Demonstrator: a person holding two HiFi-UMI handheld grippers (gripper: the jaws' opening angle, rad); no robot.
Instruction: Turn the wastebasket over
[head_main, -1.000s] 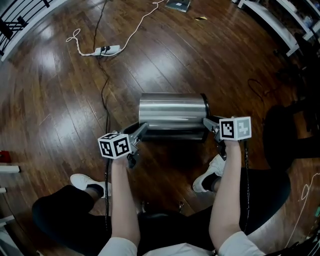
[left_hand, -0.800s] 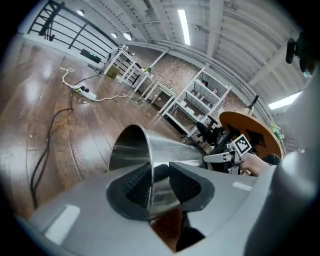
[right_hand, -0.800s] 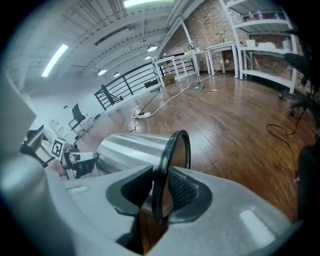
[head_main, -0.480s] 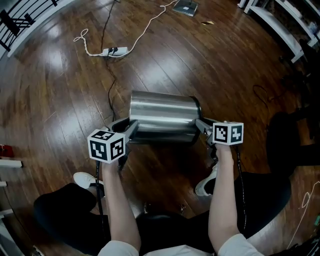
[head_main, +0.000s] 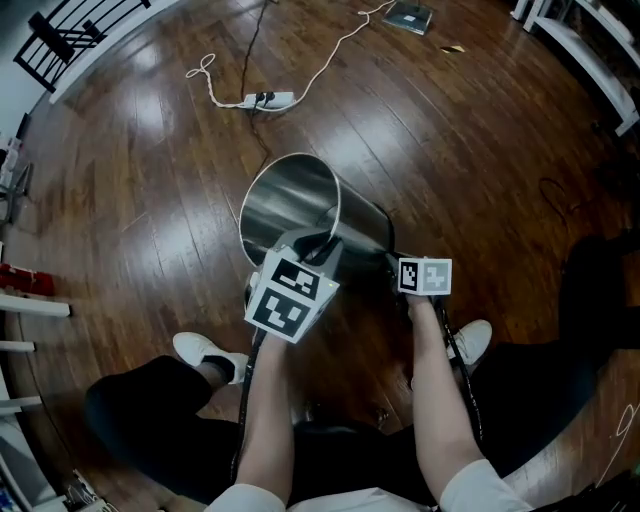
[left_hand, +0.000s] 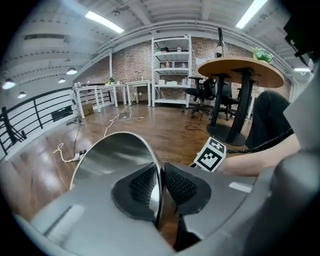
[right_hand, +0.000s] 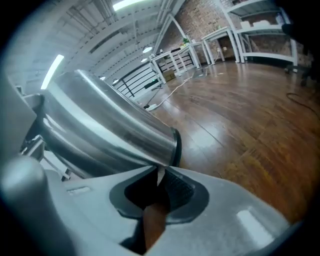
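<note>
The steel wastebasket (head_main: 300, 205) is tilted, its open mouth raised toward the upper left and its black-ringed base low near my right side. My left gripper (head_main: 315, 243) is shut on the thin rim of the mouth. In the left gripper view the rim of the wastebasket (left_hand: 115, 160) runs edge-on between the pads of the left gripper (left_hand: 158, 187). My right gripper (head_main: 392, 262) is at the base end. In the right gripper view the right gripper (right_hand: 159, 182) is shut on a thin edge at the foot of the wastebasket (right_hand: 100, 130).
A white power strip (head_main: 270, 100) with trailing cables lies on the wooden floor beyond the basket. The person's shoes (head_main: 205, 355) sit close behind the grippers. A black railing (head_main: 70, 35) is at far left, a white shelf (head_main: 590, 50) at far right, and a round table (left_hand: 240, 70) stands nearby.
The basket lay on its side; now its mouth end is lifted and faces up. My left gripper rose and rolled with the rim. My right gripper sank at the base end.
</note>
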